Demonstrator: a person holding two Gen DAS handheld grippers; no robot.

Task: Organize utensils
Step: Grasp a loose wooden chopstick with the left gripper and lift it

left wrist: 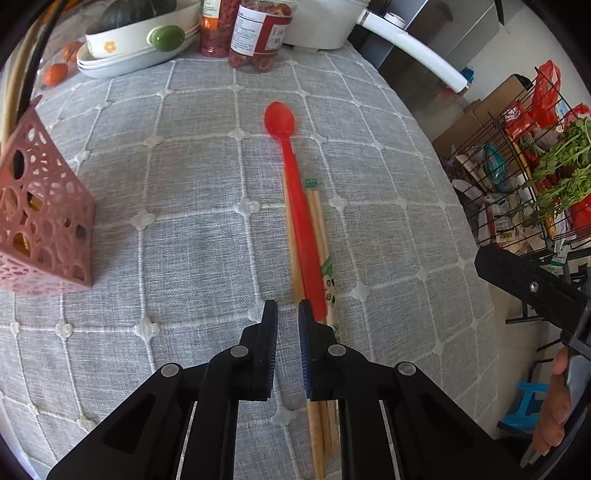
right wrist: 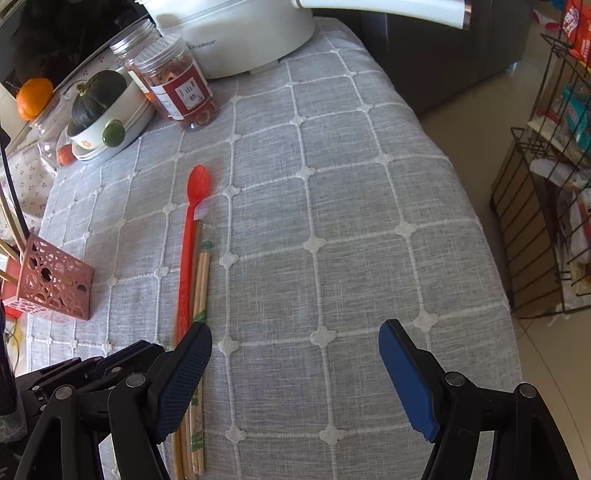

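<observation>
A long red plastic spoon [left wrist: 295, 192] lies on the grey checked tablecloth on top of wooden chopsticks [left wrist: 317, 225], some in a clear wrapper. My left gripper [left wrist: 287, 314] hovers just left of the spoon's handle end, jaws nearly closed with a narrow gap and nothing between them. A pink perforated utensil holder [left wrist: 44, 221] with sticks in it stands at the left. In the right wrist view the spoon [right wrist: 190, 236], chopsticks [right wrist: 201, 280] and holder [right wrist: 55, 284] lie to the left. My right gripper [right wrist: 295, 347] is wide open and empty above bare cloth.
At the table's far end stand a bowl with a dark squash [right wrist: 99, 107], jars of dried food [right wrist: 177, 85], oranges [right wrist: 35, 96] and a white cooker [right wrist: 236, 33]. A wire rack with bags and greens [left wrist: 546, 166] stands beyond the right table edge.
</observation>
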